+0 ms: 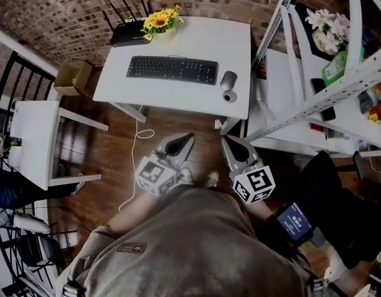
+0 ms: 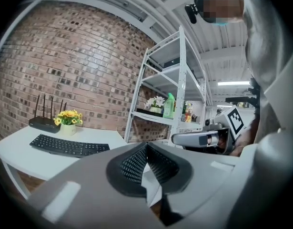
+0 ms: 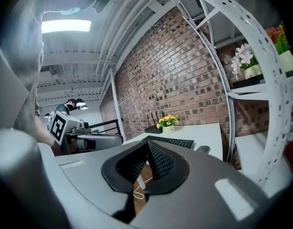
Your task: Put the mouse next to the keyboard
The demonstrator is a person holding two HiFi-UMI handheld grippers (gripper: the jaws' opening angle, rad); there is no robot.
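Note:
A black keyboard [image 1: 172, 69] lies across the white desk [image 1: 178, 94]. The dark grey mouse [image 1: 228, 79] rests just off the keyboard's right end, and also shows in the right gripper view [image 3: 202, 149]. Both grippers hang over the wooden floor in front of the desk, close to the person's body and well short of the mouse. My left gripper [image 1: 187, 137] is shut with nothing in it, its pads meeting at the tip [image 2: 146, 145]. My right gripper [image 1: 227, 140] is likewise shut and empty [image 3: 147, 143].
A small round grey object [image 1: 230, 96] sits just in front of the mouse. A black router [image 1: 129, 33] and a pot of yellow flowers [image 1: 160, 21] stand at the desk's back. White metal shelving [image 1: 326, 98] rises at the right. A small white table [image 1: 34, 141] stands left, and a white cable [image 1: 135, 159] lies on the floor.

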